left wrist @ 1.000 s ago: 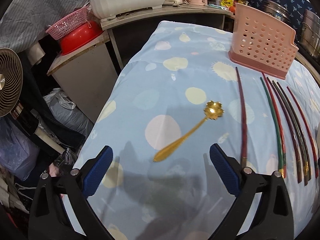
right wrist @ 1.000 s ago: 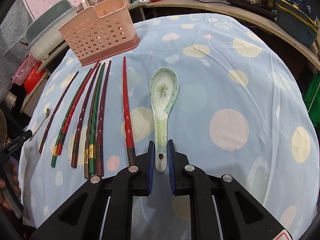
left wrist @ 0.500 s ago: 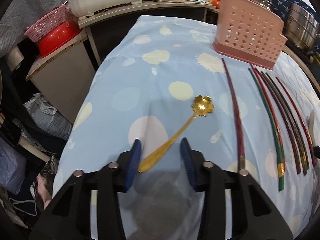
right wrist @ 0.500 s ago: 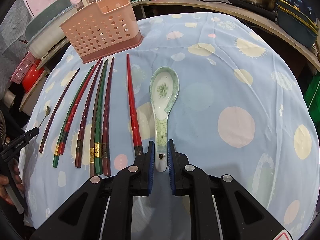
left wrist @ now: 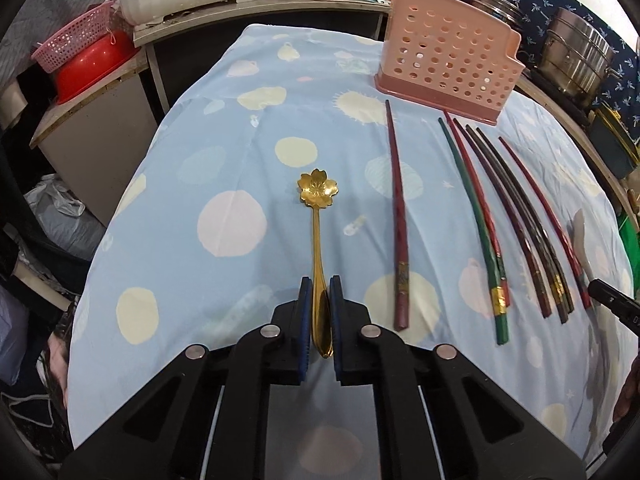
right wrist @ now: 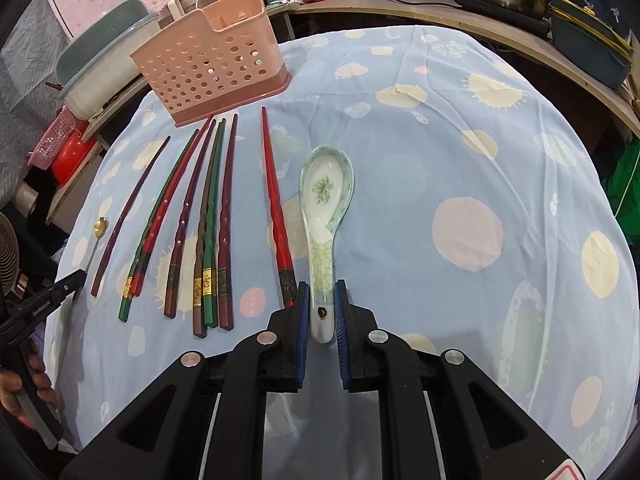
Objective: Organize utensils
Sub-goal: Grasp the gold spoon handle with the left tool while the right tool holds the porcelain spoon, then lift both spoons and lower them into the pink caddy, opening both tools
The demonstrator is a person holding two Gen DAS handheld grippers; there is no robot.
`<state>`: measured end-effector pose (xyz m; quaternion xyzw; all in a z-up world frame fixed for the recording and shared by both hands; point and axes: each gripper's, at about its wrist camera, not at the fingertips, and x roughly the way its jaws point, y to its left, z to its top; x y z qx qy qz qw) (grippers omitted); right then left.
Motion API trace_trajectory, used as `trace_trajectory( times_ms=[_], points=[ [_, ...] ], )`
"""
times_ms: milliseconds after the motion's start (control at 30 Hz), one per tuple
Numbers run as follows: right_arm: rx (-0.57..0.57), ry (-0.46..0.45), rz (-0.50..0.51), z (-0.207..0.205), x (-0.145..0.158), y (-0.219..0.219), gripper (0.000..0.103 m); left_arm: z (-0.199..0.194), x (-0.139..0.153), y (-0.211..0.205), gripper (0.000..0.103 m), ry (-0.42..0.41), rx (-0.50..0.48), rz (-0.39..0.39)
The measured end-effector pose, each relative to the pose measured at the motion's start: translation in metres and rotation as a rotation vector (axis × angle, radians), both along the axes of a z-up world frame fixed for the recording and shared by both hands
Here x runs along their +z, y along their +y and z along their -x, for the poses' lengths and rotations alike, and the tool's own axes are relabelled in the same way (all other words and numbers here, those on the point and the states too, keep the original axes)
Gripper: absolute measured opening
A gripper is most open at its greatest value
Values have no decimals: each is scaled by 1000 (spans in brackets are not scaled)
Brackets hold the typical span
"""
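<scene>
Tablecloth [right wrist: 440,128], pink caddy [right wrist: 208,68] (contents unseen)

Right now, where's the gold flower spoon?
In the left wrist view the gold flower spoon lies on the blue tablecloth, handle between the left gripper pads, left of the lone dark red chopstick.

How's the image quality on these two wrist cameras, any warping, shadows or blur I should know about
Left wrist view: strong fisheye warp, the straight chopsticks bow outward, corners black; the gripper casts a soft shadow on the cloth; gold spoon sharp, mild glint. Right wrist view: same barrel warp, the table edge curves; even lighting, the ceramic spoon crisp with little glare; a shadow at the cloth's left edge.
</scene>
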<state>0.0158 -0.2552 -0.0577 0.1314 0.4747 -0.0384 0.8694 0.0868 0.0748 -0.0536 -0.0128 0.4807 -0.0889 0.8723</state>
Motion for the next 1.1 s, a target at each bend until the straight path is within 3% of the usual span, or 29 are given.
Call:
trace_trajectory(
  times_ms=[200, 267, 1100],
  points=[
    [-4, -33, 5, 10, 14, 0, 12, 14, 18, -1, 7, -22, -2, 18],
    [-8, -46, 6, 14, 19, 0, 12, 17, 24, -2, 1, -32, -5, 22],
    [7, -182, 14, 17, 76, 7, 7, 18, 85, -18, 0, -126, -47, 59]
  ],
)
